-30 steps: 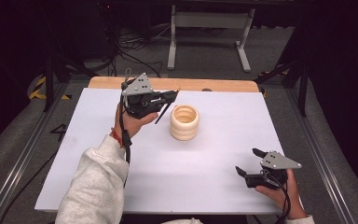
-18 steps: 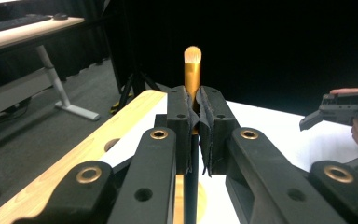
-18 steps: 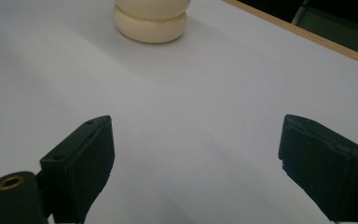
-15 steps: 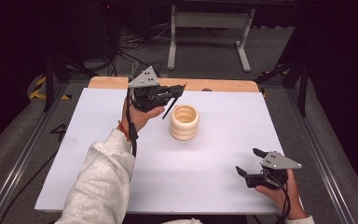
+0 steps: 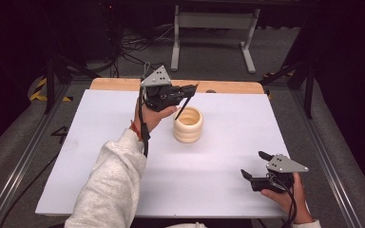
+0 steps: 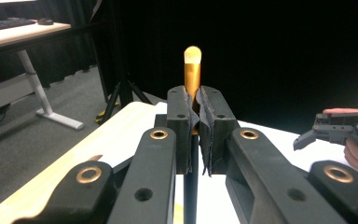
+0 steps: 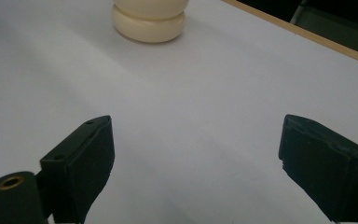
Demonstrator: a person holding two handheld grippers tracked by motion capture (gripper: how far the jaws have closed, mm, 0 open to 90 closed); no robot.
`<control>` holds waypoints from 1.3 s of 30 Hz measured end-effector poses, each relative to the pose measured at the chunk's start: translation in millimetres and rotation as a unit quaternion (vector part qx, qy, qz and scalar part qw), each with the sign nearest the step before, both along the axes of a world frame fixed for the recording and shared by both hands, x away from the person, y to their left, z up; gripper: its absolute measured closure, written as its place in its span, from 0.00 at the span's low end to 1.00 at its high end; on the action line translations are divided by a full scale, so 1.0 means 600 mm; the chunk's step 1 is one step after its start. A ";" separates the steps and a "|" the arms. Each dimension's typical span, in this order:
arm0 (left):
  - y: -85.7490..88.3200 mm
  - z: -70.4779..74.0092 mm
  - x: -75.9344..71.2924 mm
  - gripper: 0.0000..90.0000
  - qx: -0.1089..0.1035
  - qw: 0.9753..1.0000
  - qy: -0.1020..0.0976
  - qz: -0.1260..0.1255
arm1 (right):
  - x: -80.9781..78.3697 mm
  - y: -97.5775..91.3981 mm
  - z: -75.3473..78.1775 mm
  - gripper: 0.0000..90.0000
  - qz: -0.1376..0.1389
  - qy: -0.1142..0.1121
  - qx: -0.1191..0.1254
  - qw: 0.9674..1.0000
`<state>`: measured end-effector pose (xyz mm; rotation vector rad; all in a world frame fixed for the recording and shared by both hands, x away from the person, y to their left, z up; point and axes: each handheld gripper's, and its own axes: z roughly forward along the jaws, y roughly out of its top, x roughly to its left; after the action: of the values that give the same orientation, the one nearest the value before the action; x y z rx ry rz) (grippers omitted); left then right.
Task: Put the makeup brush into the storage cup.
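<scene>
So the left gripper (image 6: 193, 116) has its fingers (image 6: 179, 112) clamped tight on a makeup brush (image 6: 192, 70). They pinch it around the gold ferrule, with the pale bristle tip poking up past the pads and the black handle hanging down between the arms. From the high view that same brush (image 5: 184, 105) runs at a slant, handle end angled down toward the mouth of the cream ribbed holder (image 5: 188, 124). My guess is the grip sits that high on purpose: the long handle stays free below the fingers, so it can drop into the cup without the gripper bumping the rim. The tip looks close to the opening, but I can't tell if it's actually inside or just over the near edge.

The left hand (image 5: 153, 114) sits above and just left of the holder, near the back of the white surface (image 5: 95, 156).

Over at the right gripper (image 5: 255, 166), the fingers (image 7: 81, 158) are spread wide with nothing between them, only bare white surface. It's parked at the front right corner, well apart from the holder (image 7: 148, 18), probably just out of the way while the left does the work.
</scene>
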<state>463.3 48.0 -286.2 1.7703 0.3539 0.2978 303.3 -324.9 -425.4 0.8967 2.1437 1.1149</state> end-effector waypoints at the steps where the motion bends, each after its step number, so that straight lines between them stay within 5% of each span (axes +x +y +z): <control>1: -0.002 -0.001 0.000 0.93 0.000 1.000 0.001 0.000 | 0.000 0.000 0.000 0.13 0.001 0.001 0.000 1.000; 39: -0.044 -0.041 0.035 0.93 -0.009 1.000 0.026 -0.009 | -0.002 0.000 -0.001 0.12 0.001 0.002 -0.002 1.000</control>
<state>484.4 21.9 -310.6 1.7640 0.3759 0.2357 302.3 -325.1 -426.1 0.8959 2.1498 1.1116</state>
